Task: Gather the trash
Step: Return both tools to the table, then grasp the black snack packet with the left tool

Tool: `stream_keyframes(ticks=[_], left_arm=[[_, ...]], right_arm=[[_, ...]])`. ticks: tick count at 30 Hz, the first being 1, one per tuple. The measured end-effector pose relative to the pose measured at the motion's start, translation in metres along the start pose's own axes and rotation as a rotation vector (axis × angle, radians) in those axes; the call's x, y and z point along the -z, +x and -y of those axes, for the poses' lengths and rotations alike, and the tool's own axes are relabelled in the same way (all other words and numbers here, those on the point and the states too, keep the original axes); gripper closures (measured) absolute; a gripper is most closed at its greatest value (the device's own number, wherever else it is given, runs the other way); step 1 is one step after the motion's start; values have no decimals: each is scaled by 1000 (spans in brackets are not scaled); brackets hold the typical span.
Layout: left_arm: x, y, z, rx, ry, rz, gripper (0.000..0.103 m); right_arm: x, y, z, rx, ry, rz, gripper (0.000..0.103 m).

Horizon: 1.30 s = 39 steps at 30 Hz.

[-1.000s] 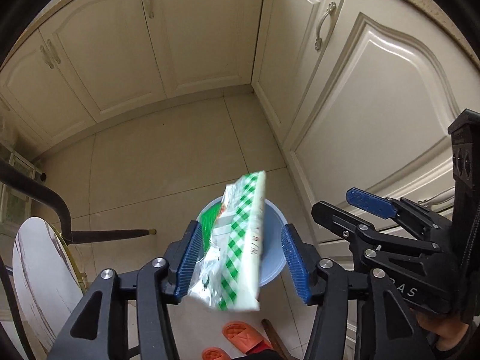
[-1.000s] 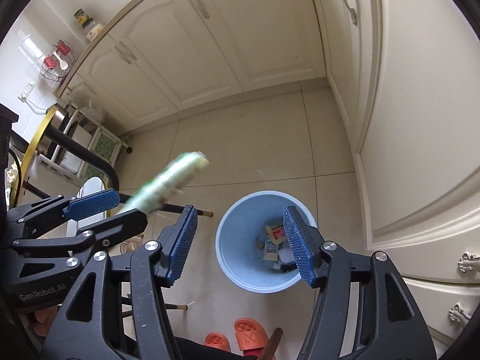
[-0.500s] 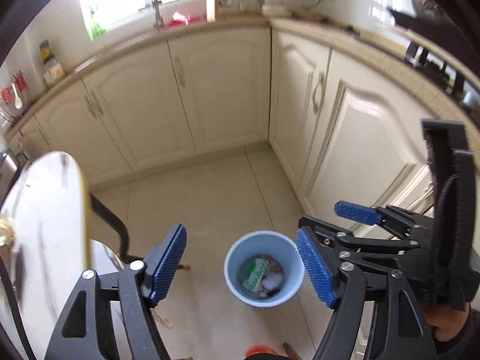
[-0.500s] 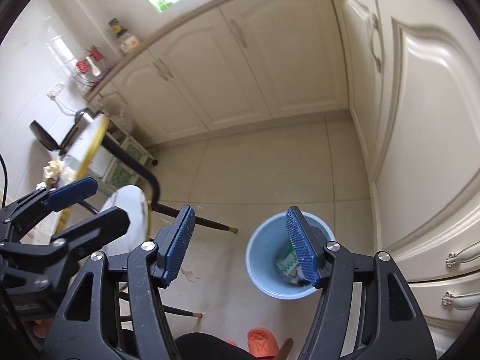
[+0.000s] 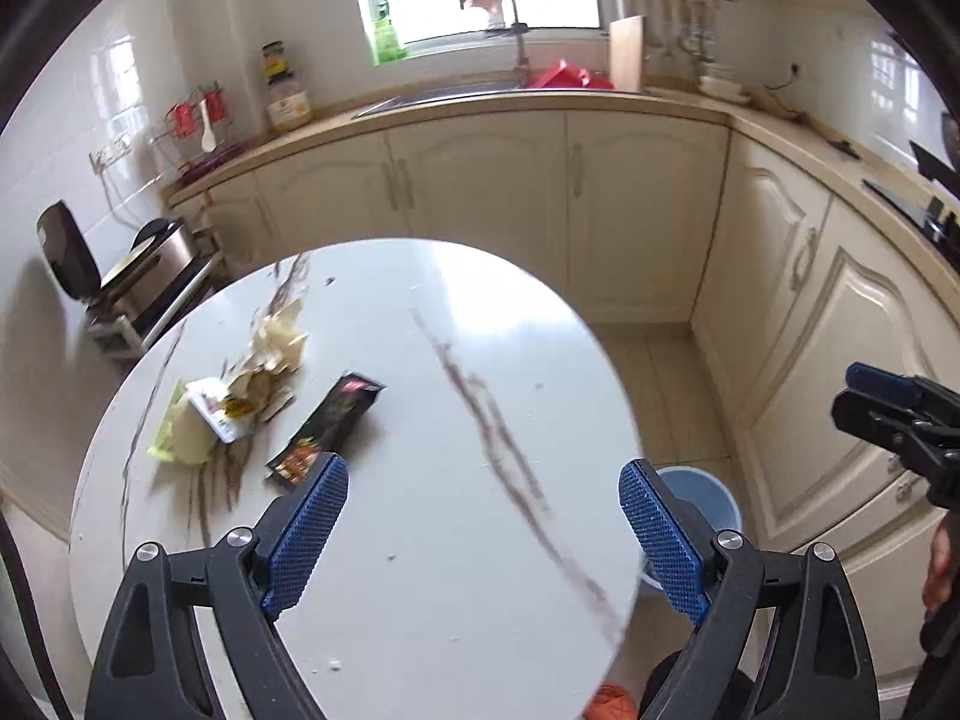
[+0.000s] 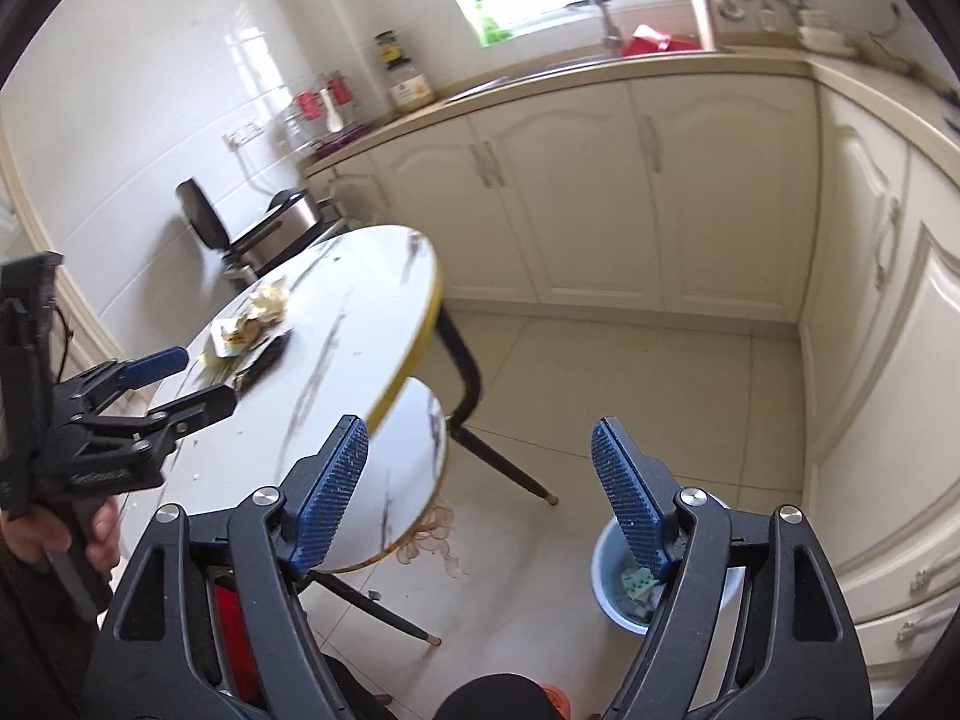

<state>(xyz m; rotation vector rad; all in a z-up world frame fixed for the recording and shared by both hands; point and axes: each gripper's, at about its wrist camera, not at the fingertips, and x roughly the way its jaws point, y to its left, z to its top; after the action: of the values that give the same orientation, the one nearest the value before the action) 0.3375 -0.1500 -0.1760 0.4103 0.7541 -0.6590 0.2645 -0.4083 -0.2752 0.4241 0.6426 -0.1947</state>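
I see the round white marble-patterned worktop [image 5: 420,420] filling the middle of my left wrist view. The pale blue plastic bin [image 6: 606,564] sits on the floor at lower right of my right view, with a green-checked wrapper [image 6: 637,581] inside. Crumpled paper and wrappers [image 5: 240,390] lie at centre left on the worktop, a black snack packet [image 5: 330,426] just beside them. My left hand-held gripper [image 5: 480,540] is wide and empty; my right hand-held gripper [image 6: 480,492] too.
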Motion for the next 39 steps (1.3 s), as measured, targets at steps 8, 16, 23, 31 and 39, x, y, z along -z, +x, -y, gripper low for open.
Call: stream_keyframes(ticks=[8, 16, 23, 31, 39], left_arm=[[-10, 25, -78, -40, -78, -86, 14], [-25, 76, -125, -10, -117, -144, 18], [-35, 112, -135, 54, -125, -151, 34], [-27, 114, -149, 12, -125, -124, 98], [30, 61, -191, 44, -250, -89, 101]], right_arm=[[-19, 49, -80, -62, -131, -60, 26], [-18, 98, -118, -87, -210, -132, 26], [-20, 119, -125, -95, -247, -148, 26], [-31, 138, -133, -81, -243, -164, 27], [-45, 165, -172, -117, -276, -201, 26]])
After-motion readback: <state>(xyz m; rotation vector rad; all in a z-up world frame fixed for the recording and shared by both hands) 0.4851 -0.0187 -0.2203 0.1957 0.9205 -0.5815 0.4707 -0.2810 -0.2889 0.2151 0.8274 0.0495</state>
